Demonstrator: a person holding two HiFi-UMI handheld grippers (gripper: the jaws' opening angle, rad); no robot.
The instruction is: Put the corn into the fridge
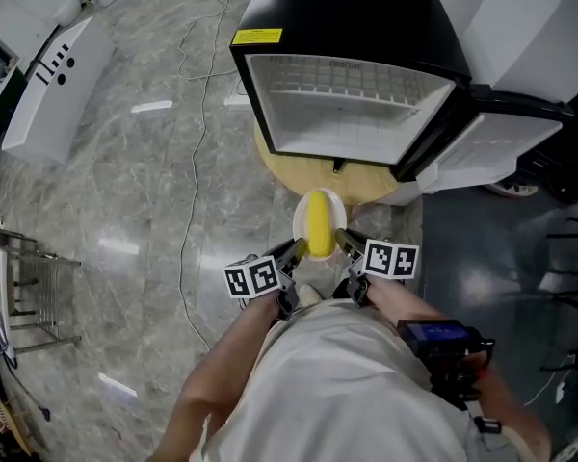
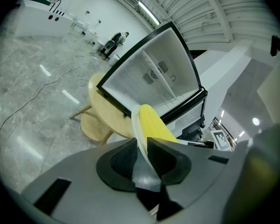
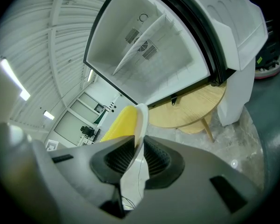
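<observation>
The left claw (image 1: pixel 295 250) and the right claw (image 1: pixel 343 242) each pinch an edge of the small white plate (image 1: pixel 335 203). The yellow corn cob (image 1: pixel 319 225) lies loose on it, near the open black fridge (image 1: pixel 347 17). If one side dips, or the plate bumps the fridge, the corn could roll off.

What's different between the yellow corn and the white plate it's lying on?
The corn is yellow and long; the plate is white and round. The left gripper and right gripper each pinch the plate's rim; the corn is touched by neither, it just lies on the plate. Both hang before the open fridge.
</observation>
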